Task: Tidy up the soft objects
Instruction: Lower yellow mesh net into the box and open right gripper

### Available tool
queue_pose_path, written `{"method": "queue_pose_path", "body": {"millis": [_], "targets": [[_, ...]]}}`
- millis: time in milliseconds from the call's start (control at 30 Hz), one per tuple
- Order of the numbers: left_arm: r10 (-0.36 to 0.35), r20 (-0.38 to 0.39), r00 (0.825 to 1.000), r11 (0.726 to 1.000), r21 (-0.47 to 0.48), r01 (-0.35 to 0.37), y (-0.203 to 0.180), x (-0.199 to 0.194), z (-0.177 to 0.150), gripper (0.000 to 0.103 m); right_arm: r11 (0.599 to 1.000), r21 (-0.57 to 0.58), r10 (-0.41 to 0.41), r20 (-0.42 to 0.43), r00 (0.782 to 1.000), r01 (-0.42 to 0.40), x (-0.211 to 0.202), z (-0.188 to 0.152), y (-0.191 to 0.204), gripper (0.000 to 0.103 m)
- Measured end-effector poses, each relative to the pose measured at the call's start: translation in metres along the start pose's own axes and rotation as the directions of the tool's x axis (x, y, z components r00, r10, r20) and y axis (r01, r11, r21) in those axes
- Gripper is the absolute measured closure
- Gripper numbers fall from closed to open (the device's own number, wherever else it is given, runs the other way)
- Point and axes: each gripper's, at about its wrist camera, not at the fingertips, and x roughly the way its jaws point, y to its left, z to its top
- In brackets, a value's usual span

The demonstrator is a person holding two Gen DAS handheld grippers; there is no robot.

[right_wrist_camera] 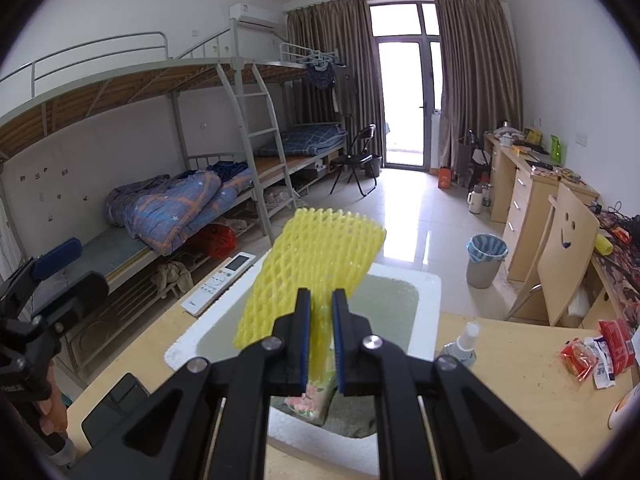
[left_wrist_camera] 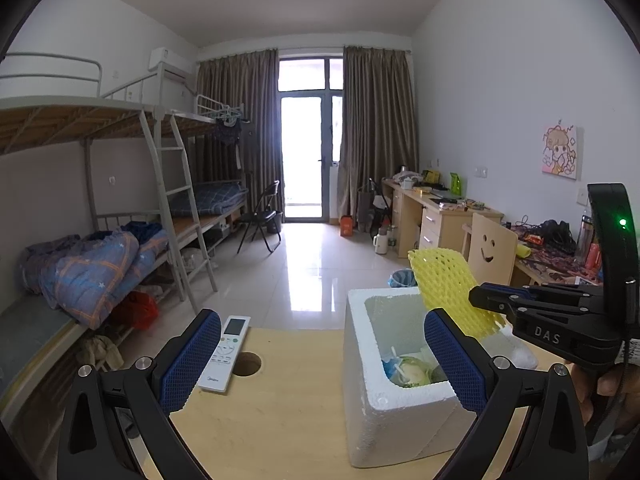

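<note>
- Evidently the right gripper (right_wrist_camera: 320,332) pinches the yellow foam net (right_wrist_camera: 316,264) above the foam box (right_wrist_camera: 424,320), likely for dropping in.
- Left gripper (left_wrist_camera: 320,360) waits beside it, jaws apart, holding nothing.

Box contents (left_wrist_camera: 408,372) indistinct, perhaps packets, partly behind yellow foam net (right_wrist_camera: 316,264)

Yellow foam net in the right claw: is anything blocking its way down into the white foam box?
Nothing visible blocks it. The right claw holds the yellow foam net above the open foam box. The box has no lid on, and only soft items lie at its bottom. The left claw, open, is off to the side.
</note>
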Motion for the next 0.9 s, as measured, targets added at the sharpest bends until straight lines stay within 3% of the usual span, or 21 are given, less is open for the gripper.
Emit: {"method": "queue_pose_path", "body": {"millis": [67,133,200,367,900], "targets": [[-0.002,-0.002,1.000,1.000,0.002,0.002,0.001,0.002,0.000,0.001,1.000,0.003,-0.008,-0.004,1.000,0.008,0.002,0.000,-0.001,0.090],[-0.003,-0.002,1.000,1.000,0.006,0.003,0.000,0.002,0.000,0.001,1.000,0.005,-0.018,-0.008,1.000,0.018,0.003,0.000,0.000,0.083],[-0.008,-0.002,1.000,1.000,0.004,0.008,0.001,0.002,-0.002,0.001,1.000,0.010,-0.011,0.006,1.000,0.011,0.001,-0.001,0.000,0.054],[-0.018,-0.007,1.000,1.000,-0.006,0.018,0.004,0.004,-0.002,0.001,0.999,0.015,-0.029,0.025,0.999,0.029,-0.003,-0.001,0.000,0.038],[-0.030,-0.012,0.999,1.000,-0.009,0.030,0.005,0.001,-0.003,0.001,0.999,0.015,-0.035,0.018,0.999,0.035,-0.020,0.000,0.002,0.035]]}}
